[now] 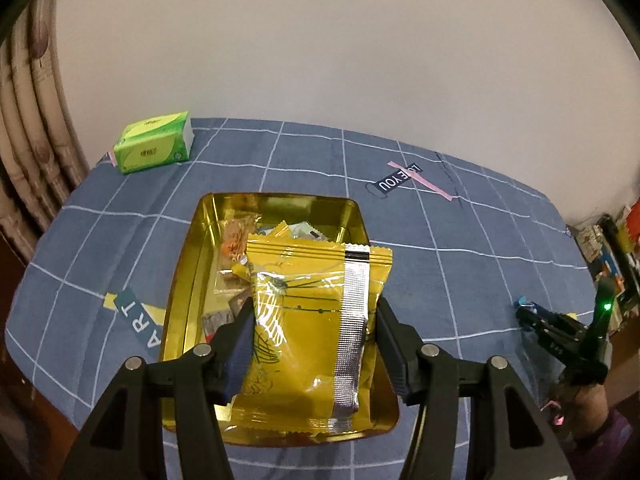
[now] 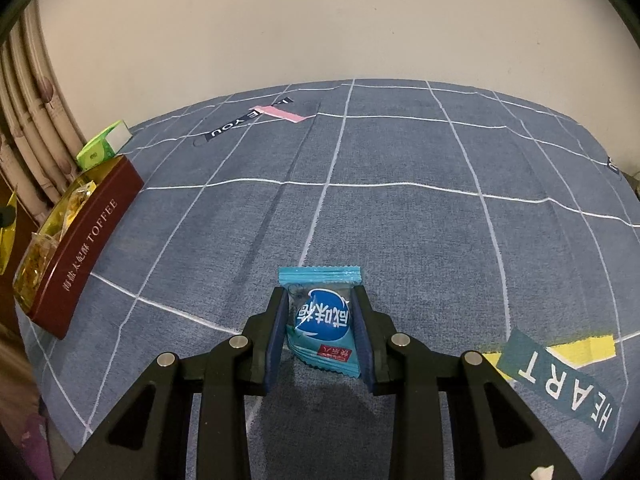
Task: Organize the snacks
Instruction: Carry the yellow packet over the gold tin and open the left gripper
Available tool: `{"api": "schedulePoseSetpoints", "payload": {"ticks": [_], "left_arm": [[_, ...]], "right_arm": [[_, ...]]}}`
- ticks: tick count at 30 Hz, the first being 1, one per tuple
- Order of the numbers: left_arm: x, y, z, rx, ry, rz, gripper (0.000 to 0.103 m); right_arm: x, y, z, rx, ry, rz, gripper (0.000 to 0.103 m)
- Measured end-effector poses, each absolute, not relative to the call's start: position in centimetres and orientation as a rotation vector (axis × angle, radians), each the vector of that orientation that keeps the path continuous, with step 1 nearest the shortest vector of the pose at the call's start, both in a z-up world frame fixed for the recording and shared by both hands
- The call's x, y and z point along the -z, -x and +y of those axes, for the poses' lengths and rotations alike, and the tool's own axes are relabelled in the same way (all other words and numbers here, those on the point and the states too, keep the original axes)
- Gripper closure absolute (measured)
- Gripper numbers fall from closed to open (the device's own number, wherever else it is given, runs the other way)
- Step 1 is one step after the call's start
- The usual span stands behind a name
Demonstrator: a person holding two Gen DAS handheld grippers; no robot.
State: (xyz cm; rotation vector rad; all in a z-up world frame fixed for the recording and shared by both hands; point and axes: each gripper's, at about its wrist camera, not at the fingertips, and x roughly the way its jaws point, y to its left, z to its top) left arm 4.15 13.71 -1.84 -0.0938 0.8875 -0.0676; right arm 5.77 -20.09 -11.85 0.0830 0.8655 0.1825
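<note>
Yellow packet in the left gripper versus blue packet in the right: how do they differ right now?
The yellow packet is clearly larger, with a silver seam strip; the blue packet is small, with a round blue label. The yellow packet hangs over the open tin, already holding snacks; the blue packet is over bare blue cloth, away from the tin. Both are sealed, crimp-edged wrappers, each clamped by a gripper.

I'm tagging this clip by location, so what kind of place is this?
Probably a room at home, perhaps a bedroom: a blue checked cloth covers the surface, curtains hang at the left, and a green tissue pack sits by a toffee tin.
</note>
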Motion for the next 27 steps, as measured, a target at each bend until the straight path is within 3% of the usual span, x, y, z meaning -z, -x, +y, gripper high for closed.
{"api": "schedulePoseSetpoints", "payload": {"ticks": [27], "left_arm": [[3.9, -4.9, 13.2, -0.002, -0.013, 0.897, 0.044]], "right_arm": [[11.9, -5.8, -19.4, -0.169, -0.054, 0.867, 0.074]]}}
